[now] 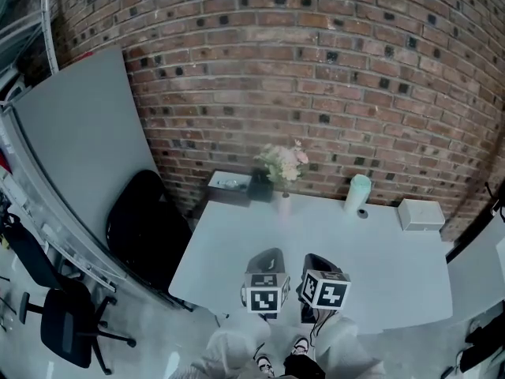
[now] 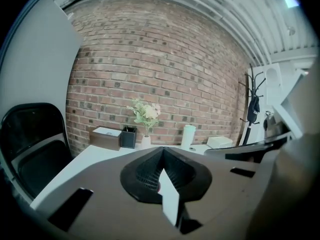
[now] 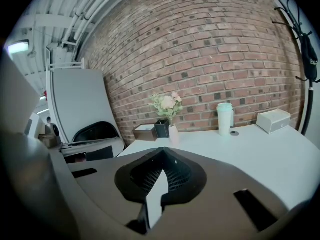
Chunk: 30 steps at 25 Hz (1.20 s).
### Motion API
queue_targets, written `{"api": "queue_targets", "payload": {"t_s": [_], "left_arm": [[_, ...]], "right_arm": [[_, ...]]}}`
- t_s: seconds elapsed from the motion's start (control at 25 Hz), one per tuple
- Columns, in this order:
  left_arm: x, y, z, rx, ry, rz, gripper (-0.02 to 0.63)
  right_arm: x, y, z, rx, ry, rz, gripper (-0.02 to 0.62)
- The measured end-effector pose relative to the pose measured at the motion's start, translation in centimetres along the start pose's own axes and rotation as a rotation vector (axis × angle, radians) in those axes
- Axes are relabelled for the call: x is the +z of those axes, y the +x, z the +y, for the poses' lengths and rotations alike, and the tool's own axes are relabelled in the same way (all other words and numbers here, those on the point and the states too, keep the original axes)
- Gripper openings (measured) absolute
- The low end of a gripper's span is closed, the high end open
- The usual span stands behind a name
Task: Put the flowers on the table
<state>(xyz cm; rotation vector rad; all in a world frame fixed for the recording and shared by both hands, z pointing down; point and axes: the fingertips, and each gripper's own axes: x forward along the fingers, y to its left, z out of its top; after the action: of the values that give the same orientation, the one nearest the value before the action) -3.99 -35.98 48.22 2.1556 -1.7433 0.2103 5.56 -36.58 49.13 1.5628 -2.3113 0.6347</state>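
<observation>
A small bunch of pale pink and white flowers (image 1: 282,163) stands upright in a little white vase (image 1: 284,204) at the far edge of the white table (image 1: 394,267), close to the brick wall. The left gripper view shows the flowers (image 2: 145,112) far ahead, and so does the right gripper view, flowers (image 3: 167,104) in their vase (image 3: 173,133). My left gripper (image 1: 268,256) and right gripper (image 1: 316,261) hover side by side over the table's near edge, well short of the vase. Both are shut with nothing between the jaws, left gripper (image 2: 162,152), right gripper (image 3: 162,152).
Beside the vase sit a black holder (image 1: 259,186) and a tissue box (image 1: 228,185). A pale green cup (image 1: 357,193) and a white box (image 1: 420,214) stand to the right. A black chair (image 1: 144,227) and a grey panel (image 1: 79,148) are at the left.
</observation>
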Motion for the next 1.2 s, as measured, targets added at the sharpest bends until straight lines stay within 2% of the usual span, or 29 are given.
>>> {"api": "queue_targets", "payload": {"t_s": [0.52, 0.68, 1.2], "left_arm": [[1.0, 0.2, -3.0, 0.0, 0.047, 0.031, 0.008], [1.5, 0.5, -4.4, -0.004, 0.07, 0.025, 0.008], [1.3, 1.1, -5.3, 0.019, 0.085, 0.025, 0.008]], "right_arm": [[1.7, -2.3, -2.3, 0.004, 0.007, -0.024, 0.023], [1.4, -2.4, -3.1, 0.02, -0.02, 0.002, 0.023], [2.2, -2.8, -4.0, 0.051, -0.039, -0.002, 0.023]]}}
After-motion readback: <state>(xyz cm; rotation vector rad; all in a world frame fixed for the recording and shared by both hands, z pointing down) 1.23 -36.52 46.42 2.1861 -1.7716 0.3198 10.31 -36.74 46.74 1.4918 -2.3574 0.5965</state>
